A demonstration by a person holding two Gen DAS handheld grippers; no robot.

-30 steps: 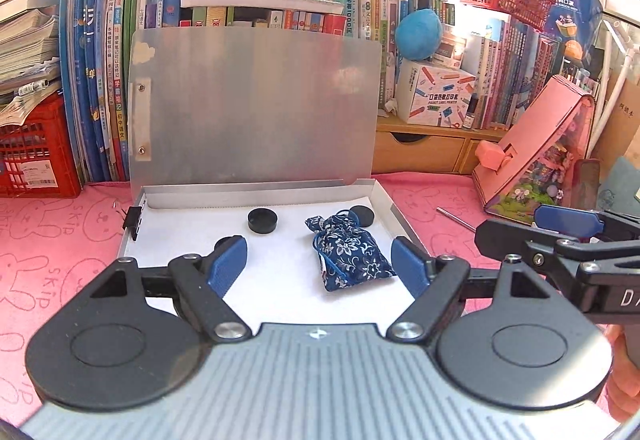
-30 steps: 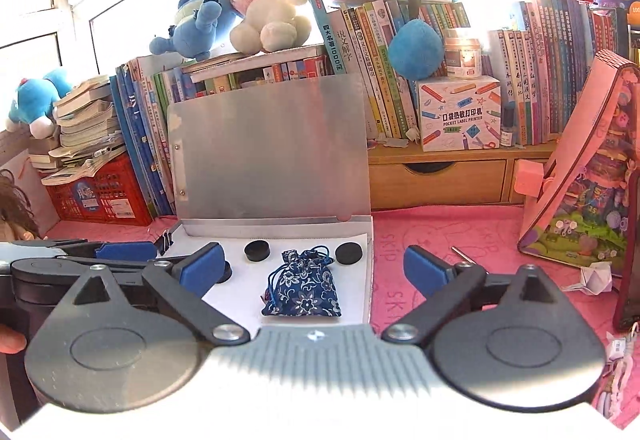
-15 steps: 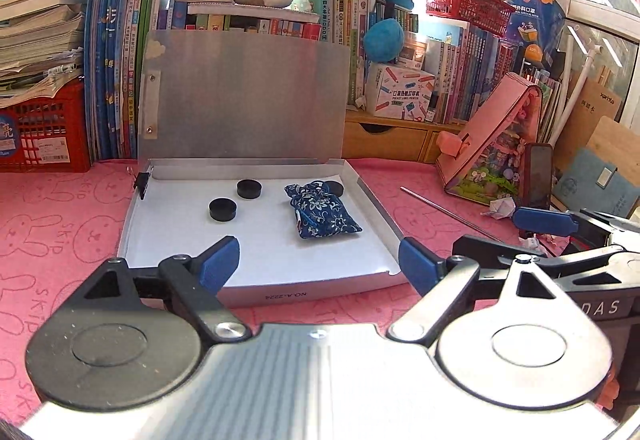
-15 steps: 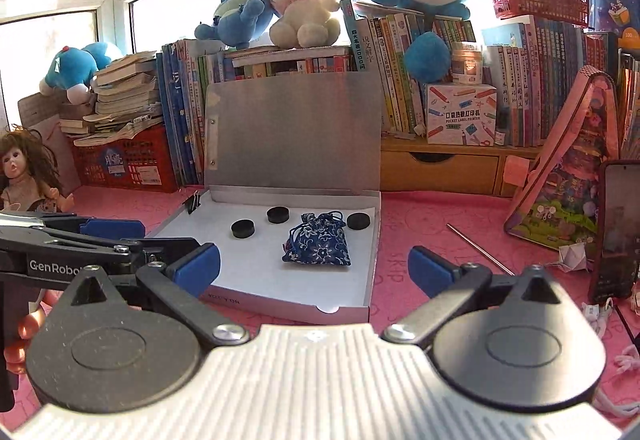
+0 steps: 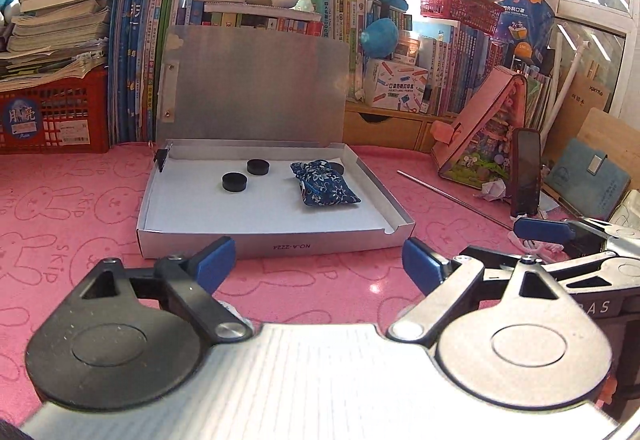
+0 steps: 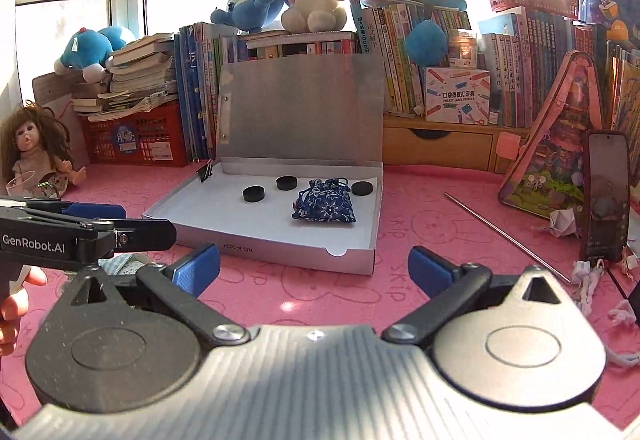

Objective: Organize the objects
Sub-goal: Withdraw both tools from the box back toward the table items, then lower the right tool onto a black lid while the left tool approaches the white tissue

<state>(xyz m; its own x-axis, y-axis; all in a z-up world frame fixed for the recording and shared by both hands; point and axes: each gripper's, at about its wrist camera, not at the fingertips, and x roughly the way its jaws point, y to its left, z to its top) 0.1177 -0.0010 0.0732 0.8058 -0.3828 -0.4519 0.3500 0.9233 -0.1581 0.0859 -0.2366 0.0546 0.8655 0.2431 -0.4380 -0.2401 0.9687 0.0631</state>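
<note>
Seeing pouch: our blue pouch (image 5: 324,189) sits in the box (image 5: 264,244), mid-frame, above both grippers.
Grippers: our left gripper (image 5: 318,266) and right gripper (image 6: 314,270) hang wide apart, holding nothing.

Open silver box (image 5: 264,244) set on the pink desk, lid (image 5: 256,84) raised upright at its far edge. Blue floral drawstring pouch (image 5: 326,189) laid flat inside, toward the right wall. Two black discs (image 5: 235,182) (image 5: 257,166) placed left of centre, apart; a third disc (image 6: 362,187) seen touching the pouch, by the far right corner. Black binder clip (image 5: 162,159) fixed at the far left corner.
</note>
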